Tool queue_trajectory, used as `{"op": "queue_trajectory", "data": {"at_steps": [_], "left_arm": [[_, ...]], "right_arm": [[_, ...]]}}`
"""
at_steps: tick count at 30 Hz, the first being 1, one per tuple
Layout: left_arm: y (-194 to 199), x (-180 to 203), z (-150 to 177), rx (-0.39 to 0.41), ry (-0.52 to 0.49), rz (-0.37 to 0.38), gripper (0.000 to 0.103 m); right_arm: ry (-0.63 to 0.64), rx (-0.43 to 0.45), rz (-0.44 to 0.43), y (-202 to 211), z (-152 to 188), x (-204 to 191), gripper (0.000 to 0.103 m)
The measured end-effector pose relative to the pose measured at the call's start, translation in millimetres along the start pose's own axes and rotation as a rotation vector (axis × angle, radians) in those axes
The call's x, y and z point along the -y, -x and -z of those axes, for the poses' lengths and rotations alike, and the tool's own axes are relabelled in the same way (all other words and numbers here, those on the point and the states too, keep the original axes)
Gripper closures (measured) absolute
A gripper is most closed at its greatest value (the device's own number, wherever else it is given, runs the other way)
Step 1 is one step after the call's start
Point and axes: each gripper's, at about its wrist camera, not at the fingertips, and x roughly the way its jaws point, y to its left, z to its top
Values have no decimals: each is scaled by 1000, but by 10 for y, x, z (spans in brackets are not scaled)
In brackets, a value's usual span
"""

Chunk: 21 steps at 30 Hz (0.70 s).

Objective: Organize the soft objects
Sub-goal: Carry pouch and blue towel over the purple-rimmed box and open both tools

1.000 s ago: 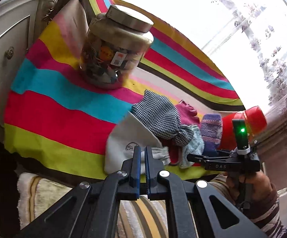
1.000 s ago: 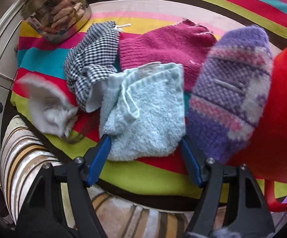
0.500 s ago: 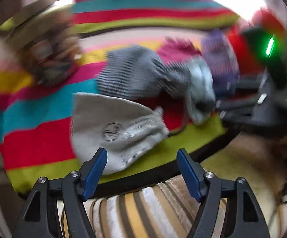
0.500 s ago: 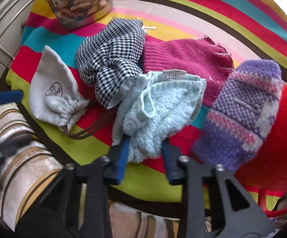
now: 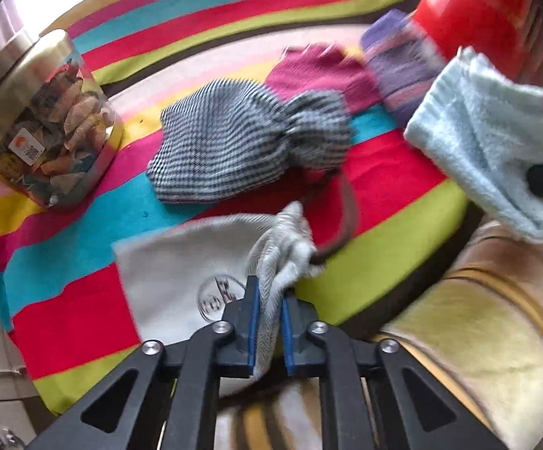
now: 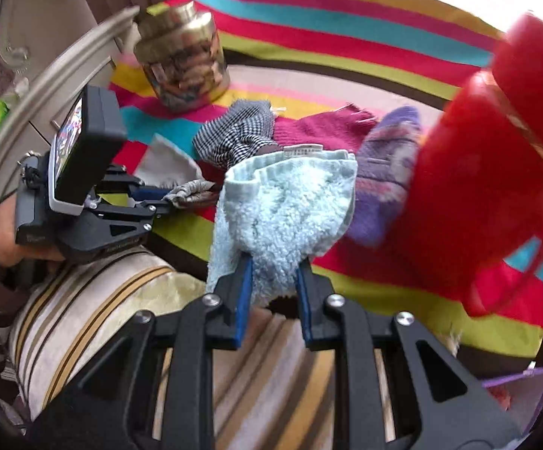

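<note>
The light blue terry cloth [image 6: 282, 202] is no longer flat on the table: half a second ago the right gripper [image 6: 271, 296] was closing on its near edge, and now the cloth hangs lifted from the clamped blue pads, clear of the surface in the left wrist view [image 5: 485, 131]. The left gripper [image 5: 269, 322], which a moment ago stood wide open over the pale grey drawstring pouch [image 5: 181, 262], is now clenched on the pouch's gathered neck, the body still lying on the cloth-covered table. Both soft things are thus in hand at once, so I judge the sorting has moved from reaching to carrying; where they should go is not shown.

The checked black-and-white pouch [image 5: 241, 146], the magenta knit piece [image 5: 320, 71] and the purple knitted mitten [image 5: 402, 63] lie untouched in a loose row further back, the last just beside the red plastic jug [image 6: 488, 172].

All rest on a bright striped tablecloth [image 5: 84, 225]. A metal-lidded jar of snacks [image 5: 46, 123] stands at the far left. A striped cushion [image 6: 95, 292] sits near the table's edge, with carved pale furniture [image 6: 46, 86] behind and daylight beyond.
</note>
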Motion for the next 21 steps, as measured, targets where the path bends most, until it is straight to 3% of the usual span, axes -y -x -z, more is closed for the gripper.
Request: {"op": "queue_trajectory", "data": {"at_steps": [8, 13, 21], "left_arm": [[629, 394, 118, 133, 41, 139, 94], [962, 789, 30, 216, -21, 186, 94], [1343, 1675, -248, 335, -109, 395, 94]], "right_arm": [[-87, 90, 27, 545, 362, 224, 78], [-155, 117, 83, 732, 634, 472, 78], [-260, 162, 357, 1258, 1180, 1030, 78]]}}
